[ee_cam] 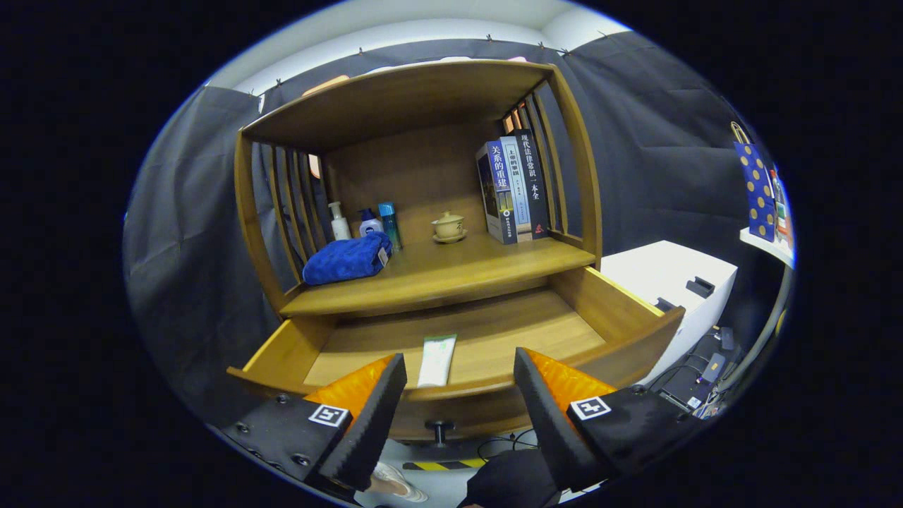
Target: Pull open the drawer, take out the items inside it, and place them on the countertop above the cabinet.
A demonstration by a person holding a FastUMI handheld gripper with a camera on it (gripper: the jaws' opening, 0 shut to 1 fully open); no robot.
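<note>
The wooden cabinet's drawer (621, 310) is pulled fully open toward me, its dark knob (439, 427) showing on the front panel between my fingers. A white tube with a green end (437, 360) lies flat on the drawer floor near the front wall, just ahead of the gap between my fingers. My gripper (460, 368) hovers above the drawer's front edge, open, with nothing between its fingers. The countertop (458, 271) above the drawer carries a folded blue towel (347, 259), small bottles (367, 224), a lidded tea cup on a saucer (449, 227) and upright books (511, 187).
A wooden shelf roof and slatted side rails (282, 204) enclose the countertop. A white cabinet (670, 282) stands to the right of the drawer, with cables and devices on the floor beside it. A spotted gift bag (756, 185) sits on a shelf far right. A shoe (395, 483) shows below.
</note>
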